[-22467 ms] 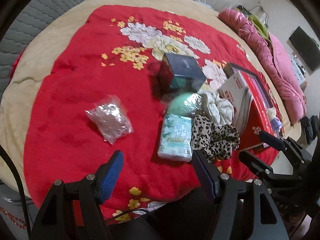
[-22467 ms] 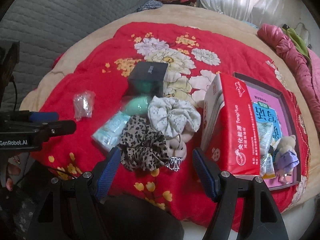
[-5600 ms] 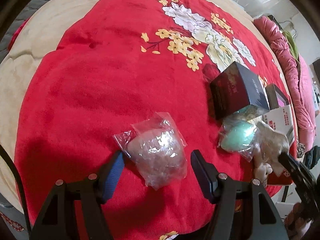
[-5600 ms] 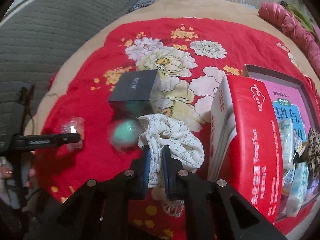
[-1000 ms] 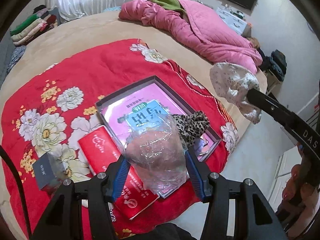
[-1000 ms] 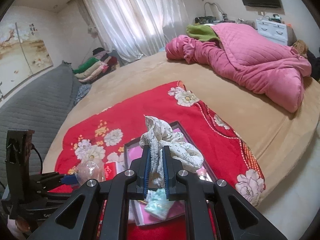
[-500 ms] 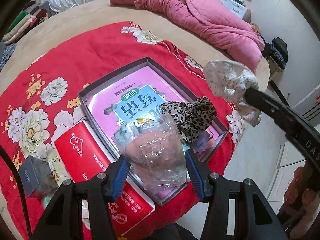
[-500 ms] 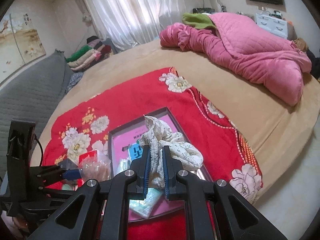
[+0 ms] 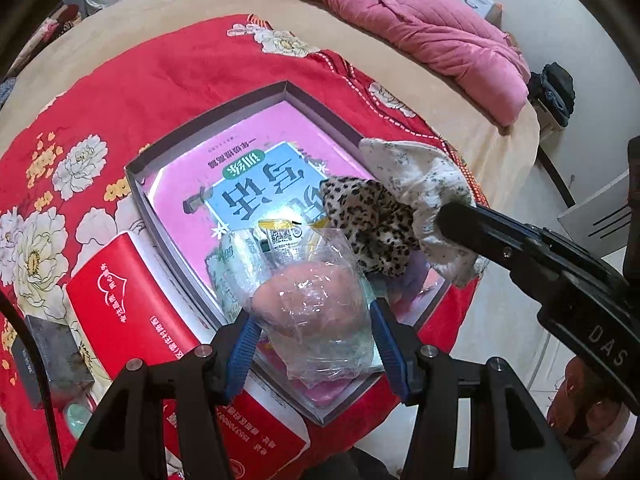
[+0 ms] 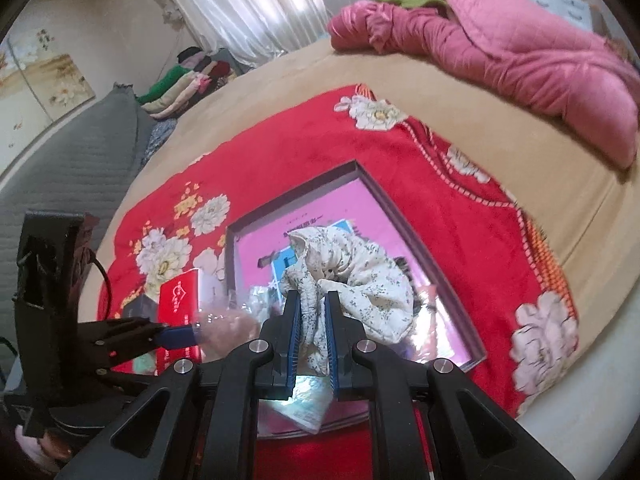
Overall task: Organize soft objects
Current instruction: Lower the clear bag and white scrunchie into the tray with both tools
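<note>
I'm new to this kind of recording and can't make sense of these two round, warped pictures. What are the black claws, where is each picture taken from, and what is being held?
No robot here: a person holds a two-finger gripper in each hand, and a fisheye camera on each looks forward along its fingers, hence the round warp.

In the left view, the left gripper is shut on a clear plastic bag with something pinkish inside. In the right view, the right gripper is shut on a cream floral scrunchie.

Both hang over an open box with a pink printed bottom, lying on a red flowered blanket. Inside are a leopard-print scrunchie and a tissue pack. A red carton stands beside the box.
</note>
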